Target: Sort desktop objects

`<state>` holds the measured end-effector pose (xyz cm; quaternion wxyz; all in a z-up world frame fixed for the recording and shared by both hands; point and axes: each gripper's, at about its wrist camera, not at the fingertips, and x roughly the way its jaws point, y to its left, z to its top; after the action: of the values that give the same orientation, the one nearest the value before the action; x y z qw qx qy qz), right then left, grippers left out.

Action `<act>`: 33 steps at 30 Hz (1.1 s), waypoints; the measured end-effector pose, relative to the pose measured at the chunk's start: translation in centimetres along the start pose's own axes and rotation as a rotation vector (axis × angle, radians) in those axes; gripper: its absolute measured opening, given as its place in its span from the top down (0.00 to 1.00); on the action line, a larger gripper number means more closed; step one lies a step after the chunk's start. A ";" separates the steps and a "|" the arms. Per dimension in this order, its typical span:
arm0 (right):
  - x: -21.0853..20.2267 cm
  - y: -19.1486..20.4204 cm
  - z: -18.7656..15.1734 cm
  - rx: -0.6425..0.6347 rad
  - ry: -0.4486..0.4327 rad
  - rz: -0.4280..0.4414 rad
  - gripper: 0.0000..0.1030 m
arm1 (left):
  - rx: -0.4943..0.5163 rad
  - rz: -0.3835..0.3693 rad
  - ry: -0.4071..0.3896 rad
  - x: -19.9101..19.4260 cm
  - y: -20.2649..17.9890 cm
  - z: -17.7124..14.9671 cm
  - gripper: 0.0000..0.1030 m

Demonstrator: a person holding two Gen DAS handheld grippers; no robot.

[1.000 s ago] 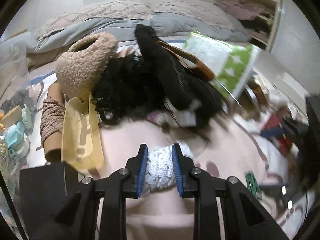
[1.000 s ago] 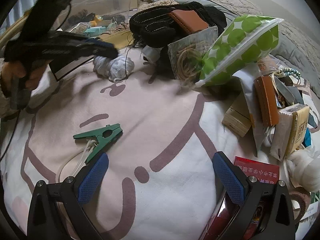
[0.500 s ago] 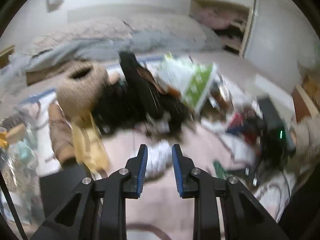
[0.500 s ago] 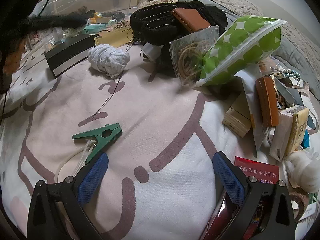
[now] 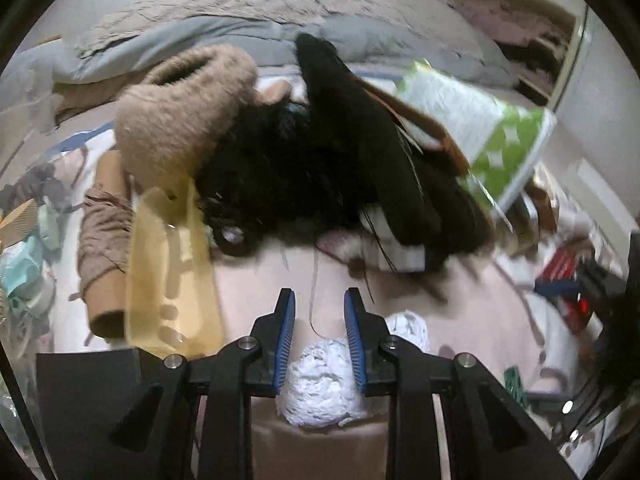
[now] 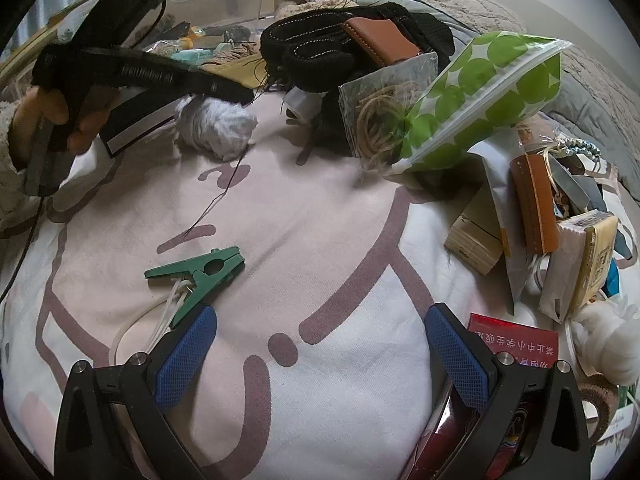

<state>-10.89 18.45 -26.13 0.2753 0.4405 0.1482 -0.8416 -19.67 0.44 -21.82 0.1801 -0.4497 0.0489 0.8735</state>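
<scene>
A white yarn ball [image 5: 320,384] lies on the pink cloth, deep between the blue pads of my left gripper [image 5: 319,312]. The pads stand narrowly apart on either side of it, and I cannot tell whether they grip it. In the right wrist view the same ball [image 6: 216,128] sits under the left gripper's black fingers [image 6: 192,80]. My right gripper [image 6: 320,344] is wide open and empty above the cloth. A green clothes peg [image 6: 196,276] with white cord lies just ahead of its left pad.
A black knit heap [image 5: 320,168], a tan fuzzy hat [image 5: 180,120], a yellow tray [image 5: 168,280] and a twine spool [image 5: 102,240] crowd the far side. A green dotted bag [image 6: 488,96], boxes, a red packet [image 6: 516,344] and a black box [image 6: 136,120] lie around.
My left gripper rose away from the white yarn ball half a second ago and has come back down around it. The right gripper has not moved.
</scene>
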 end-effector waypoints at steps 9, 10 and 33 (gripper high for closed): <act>0.2 -0.2 0.3 -0.009 0.007 -0.011 0.00 | 0.085 -0.105 -0.015 -2.7 -0.7 -2.5 0.75; 0.3 -0.3 0.4 -0.009 0.008 -0.011 0.00 | 0.093 -0.120 -0.015 -3.1 -1.0 -2.7 0.75; -0.2 0.6 -0.1 -0.013 0.003 -0.021 0.00 | 0.165 -0.181 -0.008 -6.4 -1.2 -4.7 0.18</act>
<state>-10.39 18.12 -26.07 0.2690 0.4384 0.1587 -0.8427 -12.21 -1.32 -19.42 0.2948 -0.4324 0.0790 0.8485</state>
